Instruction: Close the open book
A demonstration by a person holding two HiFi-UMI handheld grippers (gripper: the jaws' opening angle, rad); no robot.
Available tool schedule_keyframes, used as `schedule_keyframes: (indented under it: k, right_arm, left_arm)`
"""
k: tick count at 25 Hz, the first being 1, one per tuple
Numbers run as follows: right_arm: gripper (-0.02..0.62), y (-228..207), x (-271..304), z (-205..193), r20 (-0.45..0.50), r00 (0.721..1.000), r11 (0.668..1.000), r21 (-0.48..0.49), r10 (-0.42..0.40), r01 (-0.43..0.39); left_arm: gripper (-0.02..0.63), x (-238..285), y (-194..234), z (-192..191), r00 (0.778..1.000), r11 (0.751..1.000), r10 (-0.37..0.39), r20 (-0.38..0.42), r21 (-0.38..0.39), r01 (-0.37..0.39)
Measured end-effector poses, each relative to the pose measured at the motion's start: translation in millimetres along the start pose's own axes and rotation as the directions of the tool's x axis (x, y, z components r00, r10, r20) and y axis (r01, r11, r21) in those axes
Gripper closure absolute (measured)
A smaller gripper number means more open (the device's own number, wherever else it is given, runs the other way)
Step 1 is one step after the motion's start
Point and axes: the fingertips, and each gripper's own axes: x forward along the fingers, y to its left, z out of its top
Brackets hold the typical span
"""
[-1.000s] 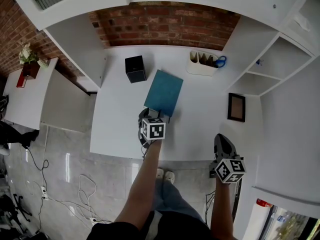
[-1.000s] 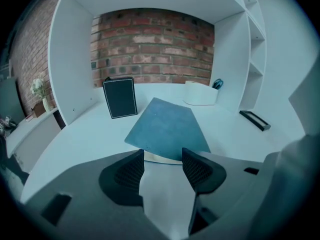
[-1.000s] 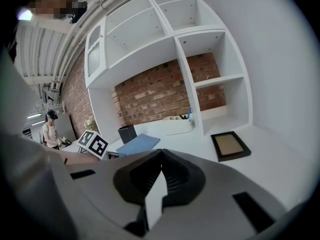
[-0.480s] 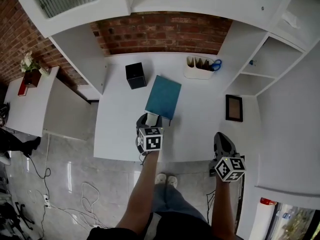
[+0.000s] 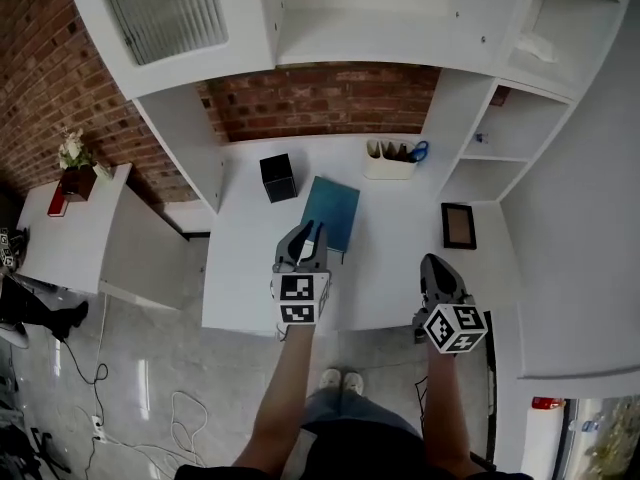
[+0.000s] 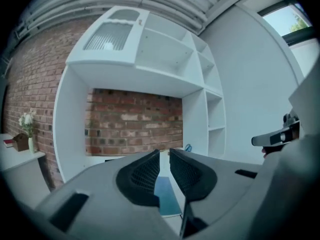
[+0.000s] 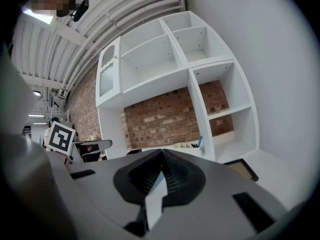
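A teal book point(image 5: 331, 213) lies shut and flat in the middle of the white desk point(image 5: 400, 258). My left gripper point(image 5: 310, 234) is raised above the desk's front half, just short of the book's near edge. Its jaws are closing, a narrow gap is left, and nothing is between them. In the left gripper view the book point(image 6: 166, 198) shows through that gap, below the left gripper point(image 6: 164, 153). My right gripper point(image 5: 436, 265) hangs over the desk's front right edge, away from the book. The right gripper point(image 7: 162, 152) is shut and empty.
A black box point(image 5: 278, 177) stands left of the book at the back. A white organizer with blue scissors point(image 5: 391, 158) sits against the brick wall. A framed picture point(image 5: 458, 225) lies at the right. White shelves surround the desk; a side table with a plant point(image 5: 75, 160) is far left.
Both grippers have risen from the desk. The left one pulled back off the book's near edge and its jaws narrowed. The book has stayed shut and in place.
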Motion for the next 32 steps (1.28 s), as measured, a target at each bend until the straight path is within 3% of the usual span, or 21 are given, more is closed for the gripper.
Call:
schedule_keyframes:
  k: [5,15,21,32]
  right_arm:
    - [0.597,10.0,-10.7,41.2,0.101,0.995,1.0,-0.025,-0.003,0.006]
    - [0.597,17.3,-32.8,94.2,0.23,0.973,0.998,-0.068,0.001,0.015]
    - [0.597,13.3,-37.5,109.1,0.259,0.966,0.996,-0.091,0.003,0.022]
    - [0.598,11.3,-47.1,106.0,0.247,0.969,0.993,-0.11,-0.014,0.042]
  left_arm:
    - [0.58,-22.3,-5.7,46.6,0.996,1.0,-0.022,0.092,0.0,0.022]
    - [0.597,-49.5,-22.5,94.2,0.98,0.998,-0.046,0.192,0.041,0.038]
    - [0.597,-53.5,-35.3,110.2,0.973,0.996,-0.07,0.22,0.067,0.057]
    - [0.597,-64.6,-44.1,105.6,0.975,0.996,-0.076,0.21,0.07,0.063]
